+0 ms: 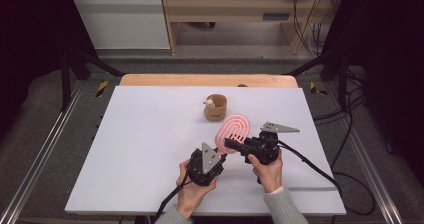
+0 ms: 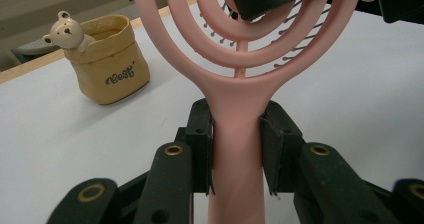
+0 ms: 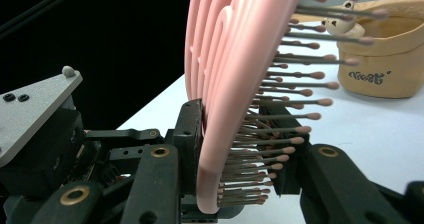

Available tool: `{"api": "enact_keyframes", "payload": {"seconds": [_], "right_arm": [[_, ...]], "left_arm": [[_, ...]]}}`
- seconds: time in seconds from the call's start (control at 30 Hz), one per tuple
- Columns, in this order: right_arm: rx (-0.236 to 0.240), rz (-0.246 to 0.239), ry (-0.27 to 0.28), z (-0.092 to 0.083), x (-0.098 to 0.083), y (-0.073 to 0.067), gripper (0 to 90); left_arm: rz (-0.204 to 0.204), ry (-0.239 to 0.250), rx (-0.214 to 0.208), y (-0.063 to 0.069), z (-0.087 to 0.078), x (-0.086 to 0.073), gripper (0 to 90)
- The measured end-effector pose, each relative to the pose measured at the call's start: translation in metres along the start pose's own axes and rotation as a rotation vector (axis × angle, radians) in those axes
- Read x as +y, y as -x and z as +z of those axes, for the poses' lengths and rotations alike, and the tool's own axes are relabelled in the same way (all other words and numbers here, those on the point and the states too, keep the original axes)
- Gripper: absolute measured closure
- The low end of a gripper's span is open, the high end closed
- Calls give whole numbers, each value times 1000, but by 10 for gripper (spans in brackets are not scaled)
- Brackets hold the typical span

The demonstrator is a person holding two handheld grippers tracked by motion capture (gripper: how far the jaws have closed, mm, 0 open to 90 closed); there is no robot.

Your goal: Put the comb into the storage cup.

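Where the tan fabric pouch (image 2: 111,59) faces the left gripper view, I can make out a short dark word printed on its front, though the letters are too stylised for me to read surely; the same print shows on the pouch in the right gripper view. A small cream bear figure (image 2: 66,31) hangs on the pouch's rim.

Around the pouch, the white table (image 1: 140,149) lies bare to its left and toward me, with wide room there. The pouch stands near the table's far edge, where a strip of wooden board (image 1: 207,80) shows just behind it. To the pouch's right the white surface runs on to the table's right edge.

Just on the near side of the pouch, a little to its right, I hold the pink vented hairbrush (image 1: 233,130) lifted off the table, apart from the pouch. My left hand-held gripper (image 2: 236,149) sits nearer to me than the pouch and pinches the brush's handle, one black pad on each side of the pink stem just below the looped head. My right hand-held gripper (image 3: 235,154), to the near right of the pouch, is clamped on the brush's head: one pad lies flat on the smooth pink back, the other sits among the ball-tipped bristles (image 3: 295,104). Its jaws stand pressed in on the head, and both hands (image 1: 270,171) rest low over the table's near half.
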State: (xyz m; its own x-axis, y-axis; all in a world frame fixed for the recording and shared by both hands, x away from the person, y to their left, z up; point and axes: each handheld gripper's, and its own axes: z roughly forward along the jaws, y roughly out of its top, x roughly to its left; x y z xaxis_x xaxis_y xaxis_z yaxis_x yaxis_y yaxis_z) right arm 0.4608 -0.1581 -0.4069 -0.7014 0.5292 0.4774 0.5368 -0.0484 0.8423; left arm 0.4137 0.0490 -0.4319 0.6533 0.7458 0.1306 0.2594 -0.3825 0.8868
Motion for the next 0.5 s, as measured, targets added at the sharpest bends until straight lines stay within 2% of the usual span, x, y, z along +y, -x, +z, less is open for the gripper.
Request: {"api": "enact_keyframes", "payload": {"seconds": [0.17,0.23,0.5], "right_arm": [[1,-3,2,-1,0,0,640],[1,-2,1,-1,0,0,641],[-13,-5,5,-3,2,0,643]], "left_arm": [[-3,0,-7,-1,0,0,664],[-4,3,-25,-3,0,0,654],[-25,18,-47,-9,-6,1,547]]}}
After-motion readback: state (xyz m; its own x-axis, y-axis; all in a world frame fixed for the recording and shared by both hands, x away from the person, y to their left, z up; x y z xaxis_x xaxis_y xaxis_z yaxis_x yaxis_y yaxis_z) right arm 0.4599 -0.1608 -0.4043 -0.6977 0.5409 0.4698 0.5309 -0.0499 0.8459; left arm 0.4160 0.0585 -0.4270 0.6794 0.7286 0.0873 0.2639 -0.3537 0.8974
